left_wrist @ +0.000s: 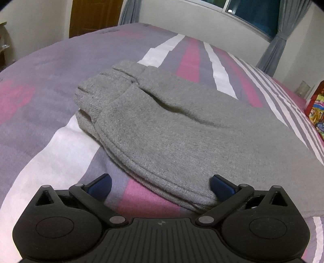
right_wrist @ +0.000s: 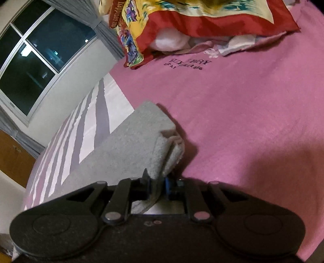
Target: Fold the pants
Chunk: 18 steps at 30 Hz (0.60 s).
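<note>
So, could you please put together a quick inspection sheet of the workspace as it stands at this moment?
Surface: bed cover, striped purple, pink and white; plain pink farther along.
Job's things: grey pants, folded into a layered stack on the cover.
Clutter: colourful pillow over bunched bedding at the far end.
Grippers: left gripper open, fingers straddling the pants' near hem; right gripper shut on a folded corner of the pants.
Cables: nothing seen.
Surroundings: dark window, grey curtains, wooden door, white walls.
</note>
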Tool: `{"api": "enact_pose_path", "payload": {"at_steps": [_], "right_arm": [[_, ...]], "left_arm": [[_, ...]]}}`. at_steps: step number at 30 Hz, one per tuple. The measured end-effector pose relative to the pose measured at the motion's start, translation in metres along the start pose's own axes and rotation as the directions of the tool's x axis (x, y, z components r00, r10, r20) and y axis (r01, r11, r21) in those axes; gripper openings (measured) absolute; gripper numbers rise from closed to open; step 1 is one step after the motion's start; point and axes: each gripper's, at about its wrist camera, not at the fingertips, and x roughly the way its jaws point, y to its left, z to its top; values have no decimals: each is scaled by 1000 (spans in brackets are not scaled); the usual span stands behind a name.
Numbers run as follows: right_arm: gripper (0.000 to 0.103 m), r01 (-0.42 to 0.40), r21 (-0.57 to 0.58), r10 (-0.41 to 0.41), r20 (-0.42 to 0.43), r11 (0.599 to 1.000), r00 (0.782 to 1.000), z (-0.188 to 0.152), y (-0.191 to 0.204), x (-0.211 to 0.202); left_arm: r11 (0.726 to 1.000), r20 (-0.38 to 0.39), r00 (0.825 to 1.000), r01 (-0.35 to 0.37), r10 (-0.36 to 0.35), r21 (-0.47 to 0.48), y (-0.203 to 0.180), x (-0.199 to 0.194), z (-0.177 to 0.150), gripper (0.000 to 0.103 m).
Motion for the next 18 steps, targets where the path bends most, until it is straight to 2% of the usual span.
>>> {"api": "enact_pose_path", "payload": {"at_steps": [3,13,18], "right_arm": [[11,-7,11,8,-10,1000,1000,2,-3,0],[12,40,28,-39,-29,999,999,4,2,2],[12,86,28,-85,-39,996,996,6,11,3]], "left_arm": [[1000,10,1000,5,-5,1,1,-1,-2,103],[1000,18,1000,19,-19,22,2,-2,-4,103],[999,31,999,29,-30,27,3,-3,-7,103]]}}
